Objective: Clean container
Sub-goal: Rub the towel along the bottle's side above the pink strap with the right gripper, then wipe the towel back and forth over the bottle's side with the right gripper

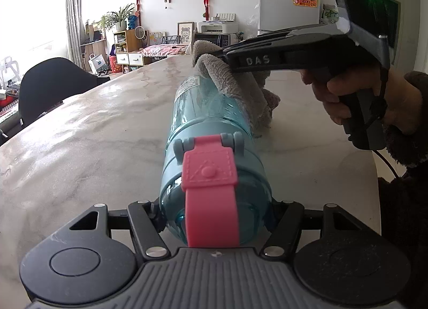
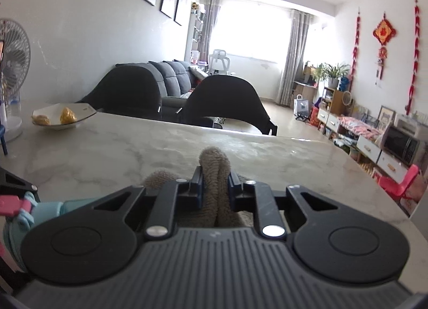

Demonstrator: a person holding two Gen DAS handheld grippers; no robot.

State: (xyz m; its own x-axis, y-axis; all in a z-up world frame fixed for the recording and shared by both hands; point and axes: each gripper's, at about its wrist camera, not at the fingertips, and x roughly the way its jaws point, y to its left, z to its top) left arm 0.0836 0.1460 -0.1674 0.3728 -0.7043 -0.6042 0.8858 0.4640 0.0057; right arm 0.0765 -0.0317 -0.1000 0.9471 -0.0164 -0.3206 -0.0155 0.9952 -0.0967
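The far end of the translucent blue plastic bottle (image 1: 203, 111) is hidden beneath the folded grey terry cloth (image 1: 230, 81). In the right wrist view, only its cap end shows, cut off at the left edge.

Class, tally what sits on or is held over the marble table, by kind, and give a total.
Bottle: 1
Cloth: 1
Bowl: 1
Yellow fruit: 2
Fan: 1
Total: 6
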